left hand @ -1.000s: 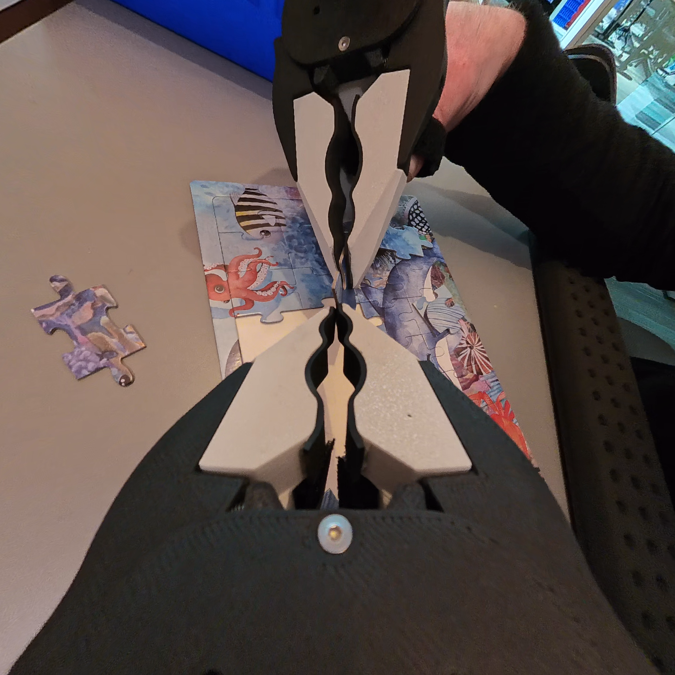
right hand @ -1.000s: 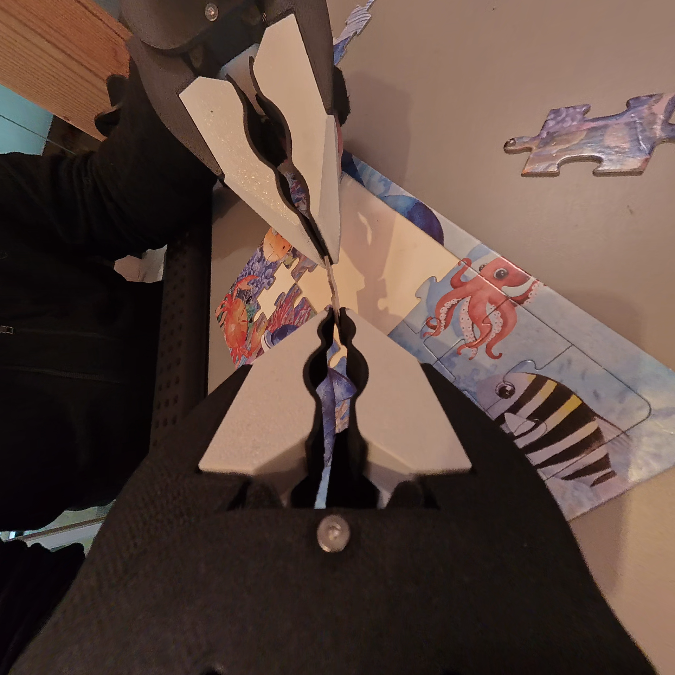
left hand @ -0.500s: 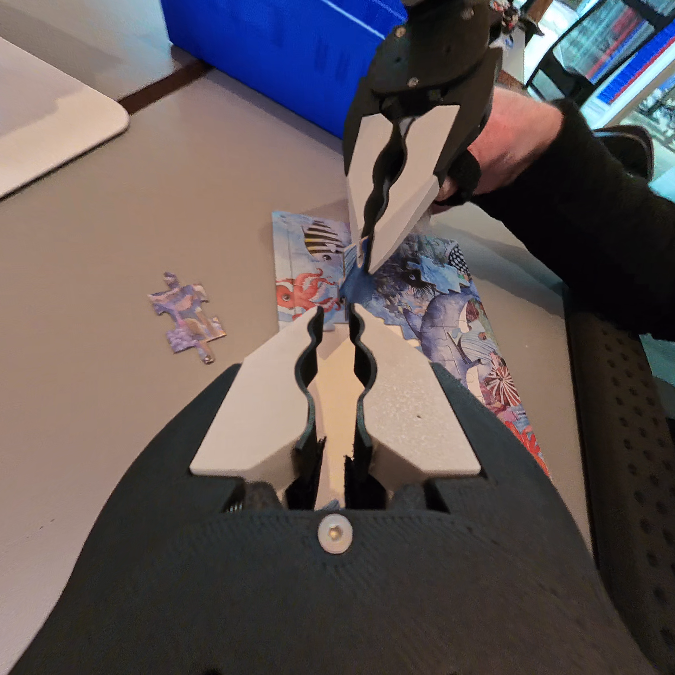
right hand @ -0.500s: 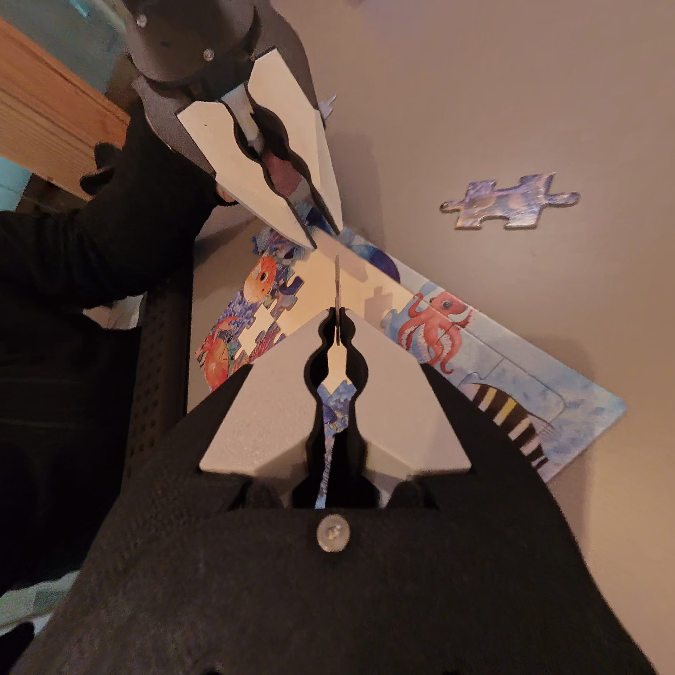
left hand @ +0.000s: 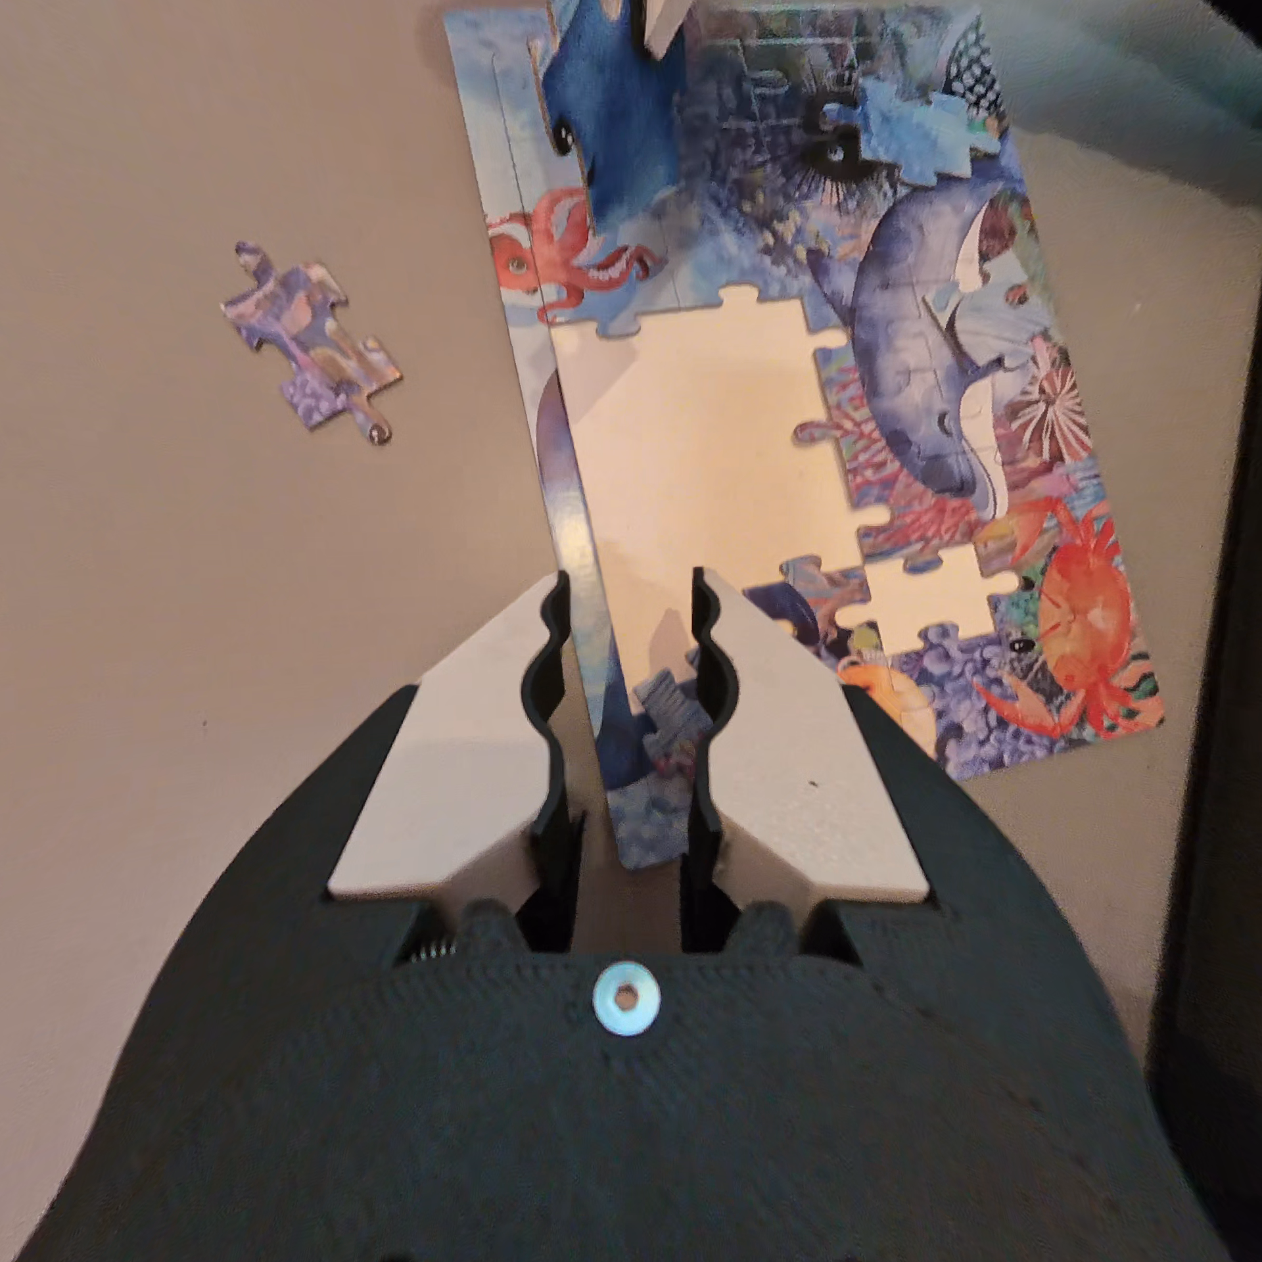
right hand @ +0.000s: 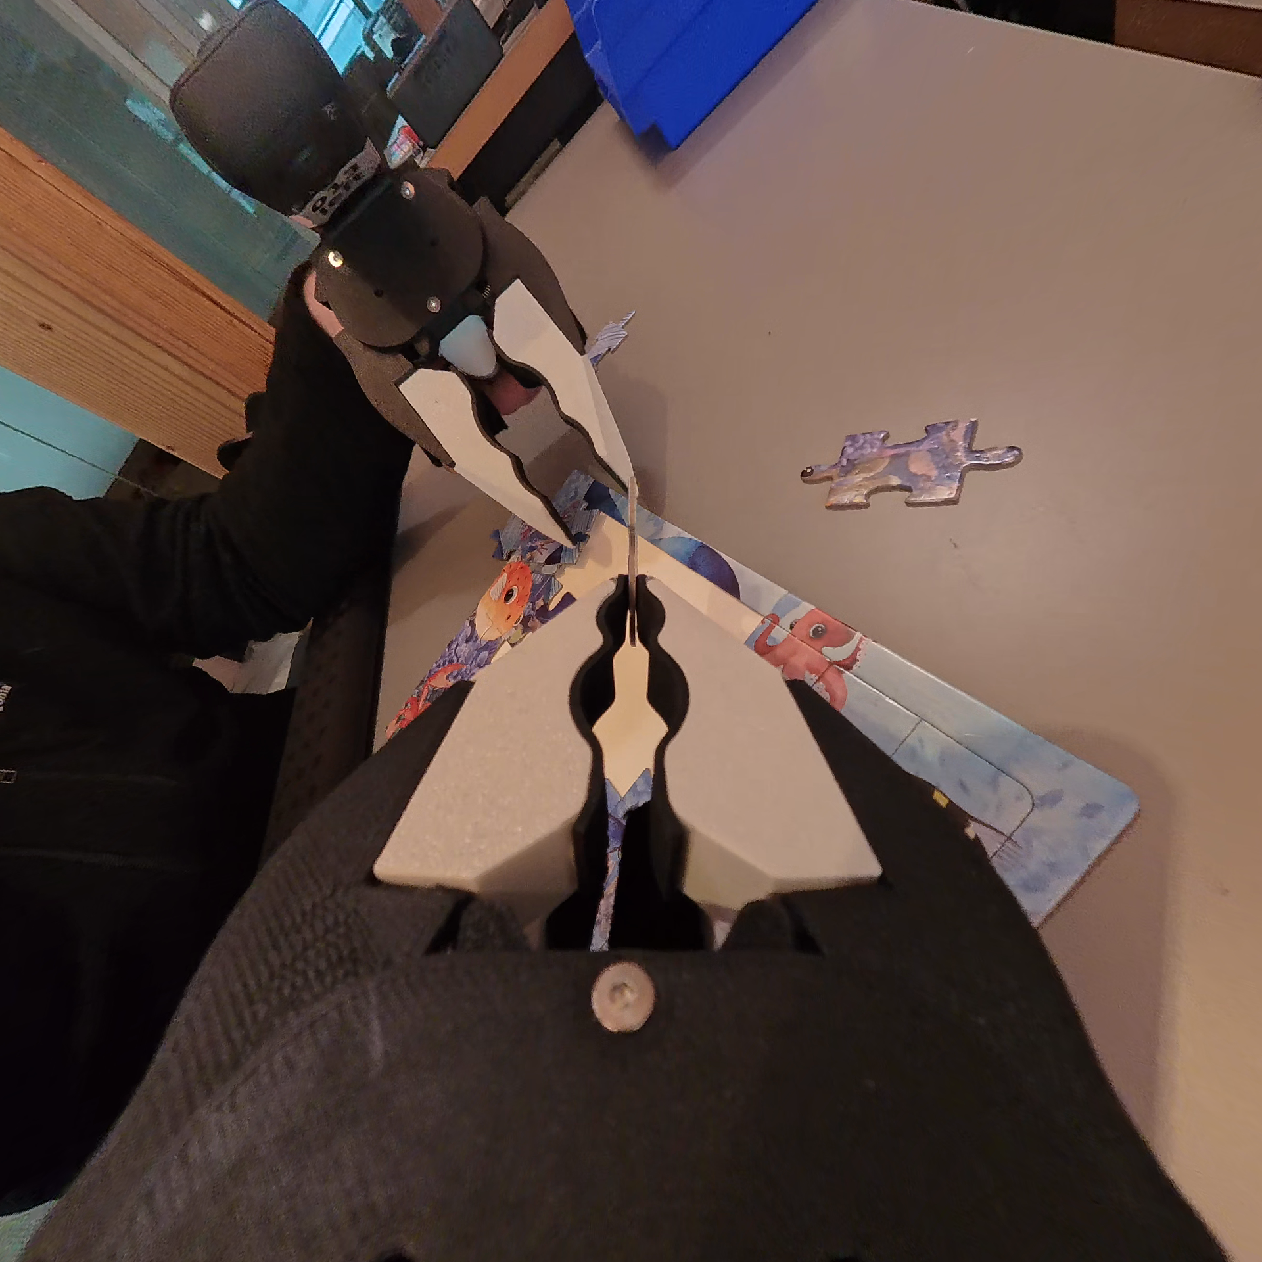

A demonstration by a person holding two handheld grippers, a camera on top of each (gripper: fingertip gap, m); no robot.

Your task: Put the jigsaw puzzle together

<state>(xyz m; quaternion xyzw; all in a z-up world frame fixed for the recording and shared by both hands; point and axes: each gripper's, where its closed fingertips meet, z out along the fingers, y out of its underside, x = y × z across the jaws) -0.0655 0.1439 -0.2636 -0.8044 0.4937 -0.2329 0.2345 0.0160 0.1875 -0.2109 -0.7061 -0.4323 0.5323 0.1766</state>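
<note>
Pinching a blue puzzle piece [right hand: 632,546], right tool [right hand: 632,587] closed.

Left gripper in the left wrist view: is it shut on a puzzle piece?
No, the left gripper has its jaws apart with nothing between them; the dark blue cardboard puzzle piece hangs from the right gripper.

Left tool [left hand: 627,594] gapes empty; right tool [right hand: 632,587] pinched nearly closed, apparently gripping something thin.

No readable writing on anything here.
</note>
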